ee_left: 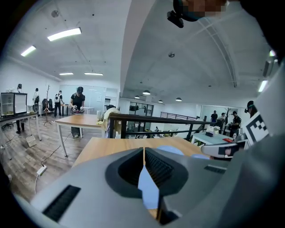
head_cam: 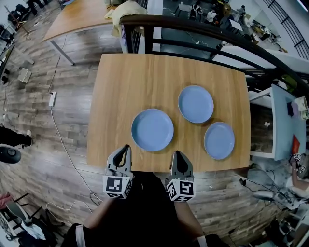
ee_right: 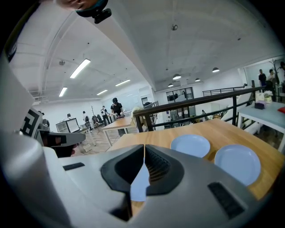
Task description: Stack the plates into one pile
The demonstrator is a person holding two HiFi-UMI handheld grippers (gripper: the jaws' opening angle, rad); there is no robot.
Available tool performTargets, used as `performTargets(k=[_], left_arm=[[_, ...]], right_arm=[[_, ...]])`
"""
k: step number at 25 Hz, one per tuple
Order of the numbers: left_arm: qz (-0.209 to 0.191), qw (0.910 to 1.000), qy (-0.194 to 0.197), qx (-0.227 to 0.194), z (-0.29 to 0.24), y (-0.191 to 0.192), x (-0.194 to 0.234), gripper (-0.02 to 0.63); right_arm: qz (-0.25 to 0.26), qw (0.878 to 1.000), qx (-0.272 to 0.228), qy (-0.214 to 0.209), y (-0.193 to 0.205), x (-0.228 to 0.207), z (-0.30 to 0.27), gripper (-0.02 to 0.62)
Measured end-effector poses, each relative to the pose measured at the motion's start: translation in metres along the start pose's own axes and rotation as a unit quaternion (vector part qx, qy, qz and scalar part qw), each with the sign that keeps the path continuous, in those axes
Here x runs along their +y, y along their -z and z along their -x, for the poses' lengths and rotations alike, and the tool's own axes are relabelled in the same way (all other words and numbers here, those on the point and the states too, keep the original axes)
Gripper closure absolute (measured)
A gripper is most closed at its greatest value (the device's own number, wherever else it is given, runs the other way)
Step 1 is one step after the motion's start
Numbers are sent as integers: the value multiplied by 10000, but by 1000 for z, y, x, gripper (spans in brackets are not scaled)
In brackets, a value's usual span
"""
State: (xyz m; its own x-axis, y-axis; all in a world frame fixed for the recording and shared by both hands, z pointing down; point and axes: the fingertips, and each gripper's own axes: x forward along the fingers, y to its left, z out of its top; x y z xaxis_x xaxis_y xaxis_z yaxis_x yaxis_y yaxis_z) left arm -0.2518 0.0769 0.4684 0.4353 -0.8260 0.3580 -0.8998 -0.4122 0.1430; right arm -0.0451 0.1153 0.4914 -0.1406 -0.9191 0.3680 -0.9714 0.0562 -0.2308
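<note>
Three blue plates lie apart on the wooden table (head_cam: 120,87): a large one (head_cam: 152,129) nearest me, another (head_cam: 195,103) behind it to the right, and a smaller one (head_cam: 218,140) at the right front. My left gripper (head_cam: 125,149) hovers shut at the table's near edge, just left of the nearest plate. My right gripper (head_cam: 177,155) hovers shut at the same edge, right of that plate. Neither holds anything. In the right gripper view two plates (ee_right: 190,145) (ee_right: 238,163) lie beyond the shut jaws. The nearest plate (ee_left: 148,187) shows through the left gripper's jaws.
A dark railing (head_cam: 193,31) runs behind the table's far edge. Another wooden table (head_cam: 77,17) stands at the back left with a yellow cloth (head_cam: 123,10). A white side table (head_cam: 285,120) sits to the right. Cables and a power strip (head_cam: 52,99) lie on the floor.
</note>
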Motion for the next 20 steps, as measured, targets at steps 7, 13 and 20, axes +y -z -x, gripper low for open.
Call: performTargets(k=[7, 13, 20], left_arm=[[144, 9988, 112, 458, -36, 36, 20, 575], [210, 9963, 211, 804, -67, 61, 34, 575], [589, 9848, 393, 1588, -97, 114, 47, 574]], right_arm=[[38, 9996, 249, 128, 14, -6, -33, 563], [41, 9979, 554, 324, 34, -16, -60, 561], [-97, 9936, 1004, 501, 74, -30, -84, 560]])
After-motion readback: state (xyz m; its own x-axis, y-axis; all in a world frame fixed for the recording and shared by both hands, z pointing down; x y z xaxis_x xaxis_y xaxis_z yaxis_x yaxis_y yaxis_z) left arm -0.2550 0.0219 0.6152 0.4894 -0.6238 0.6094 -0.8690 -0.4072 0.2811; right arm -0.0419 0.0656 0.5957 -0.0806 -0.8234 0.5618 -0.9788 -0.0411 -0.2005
